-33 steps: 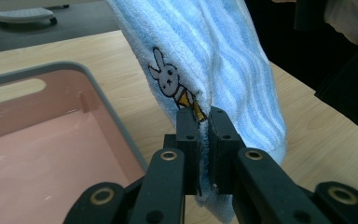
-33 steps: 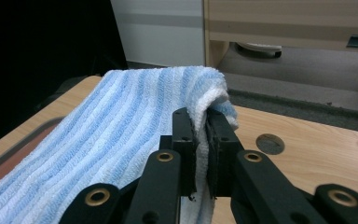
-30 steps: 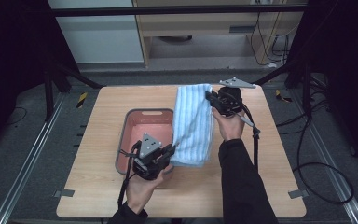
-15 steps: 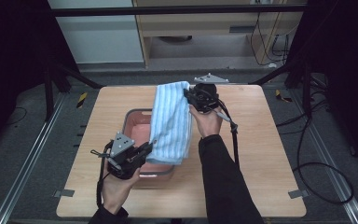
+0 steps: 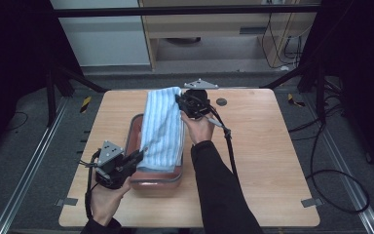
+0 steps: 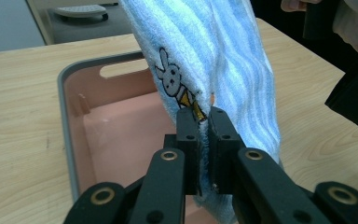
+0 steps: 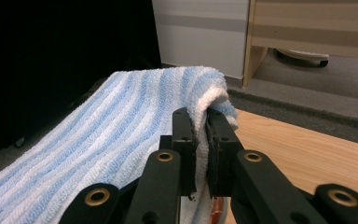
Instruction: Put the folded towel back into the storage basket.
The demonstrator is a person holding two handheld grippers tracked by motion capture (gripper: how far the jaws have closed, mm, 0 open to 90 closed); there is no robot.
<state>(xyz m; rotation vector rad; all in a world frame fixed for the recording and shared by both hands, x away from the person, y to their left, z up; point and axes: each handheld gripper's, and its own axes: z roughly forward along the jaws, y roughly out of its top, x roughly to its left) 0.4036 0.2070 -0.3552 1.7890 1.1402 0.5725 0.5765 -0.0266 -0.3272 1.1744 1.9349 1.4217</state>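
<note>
High view: a blue-and-white striped towel [image 5: 163, 129] is stretched lengthwise over a pink bin [image 5: 157, 174] that sits left of centre on the wooden surface [image 5: 272, 161]. The left tool [image 5: 135, 158], near the surface's front-left area, pinches the towel's near corner; the right tool [image 5: 180, 101], toward the far edge, pinches its far end. The towel spans most of the bin, so just the bin's left rim and near wall are exposed. To the right of the right forearm [image 5: 219, 190] the surface is bare out to its right edge, apart from a small dark round mark [image 5: 220, 102] near the far edge. A narrower bare strip lies between the bin and the left edge. Beyond the edges the floor [image 5: 331, 141] carries loose cables and metal rails.

Left tool view: the left tool [image 6: 204, 119] has its jaws pressed together on the towel [image 6: 223, 60] edge, just below a printed rabbit [image 6: 170, 79]. The cloth hangs over the bin's [image 6: 67, 135] right half, hiding that side of its floor and rim. The bin's near end is cut off by the frame. A dark sleeve [image 6: 354, 98] enters at right.

Right tool view: the right tool [image 7: 200, 122] has its jaws closed on a bunched fold of towel [image 7: 121, 140], which slopes away to the lower left. A sliver of red bin [image 7: 218, 205] shows below the jaws; the rest is covered. The background at left is too dark to make out.
</note>
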